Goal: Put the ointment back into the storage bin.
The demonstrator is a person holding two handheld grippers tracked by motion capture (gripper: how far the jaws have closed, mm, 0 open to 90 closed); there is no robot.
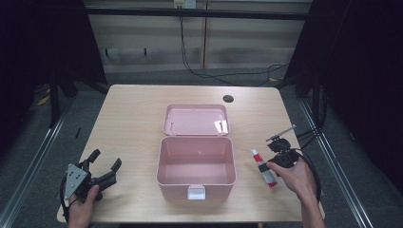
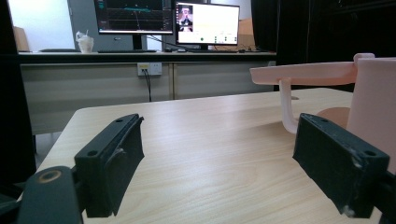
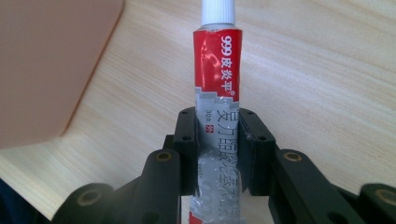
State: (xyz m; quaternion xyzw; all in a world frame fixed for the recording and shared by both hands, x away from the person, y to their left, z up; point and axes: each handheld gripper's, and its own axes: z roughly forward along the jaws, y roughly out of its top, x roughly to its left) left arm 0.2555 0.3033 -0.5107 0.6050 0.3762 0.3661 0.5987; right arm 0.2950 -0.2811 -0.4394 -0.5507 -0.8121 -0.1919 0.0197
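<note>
A pale wooden rectangular table (image 1: pixel 133 123) is occupying the centre of the high view. At its middle a pink plastic storage box (image 1: pixel 196 166) is standing open and empty, its hinged lid (image 1: pixel 196 119) lying back toward the upper part of the frame, a white latch (image 1: pixel 196 192) facing the lower edge.

At the lower left of the high view, the left gripper (image 1: pixel 105 164) is resting on the tabletop in a person's left hand (image 1: pixel 83 205), jaws spread wide with nothing between them; in the left gripper view they are framing bare wood, the box at the right edge.

Right of the box, the right gripper (image 3: pixel 217 140) is clamping a red, grey and white ointment tube with a white cap (image 3: pixel 217 79) around its middle. The tube is lying near the box, cap pointing to the top of the frame.
</note>
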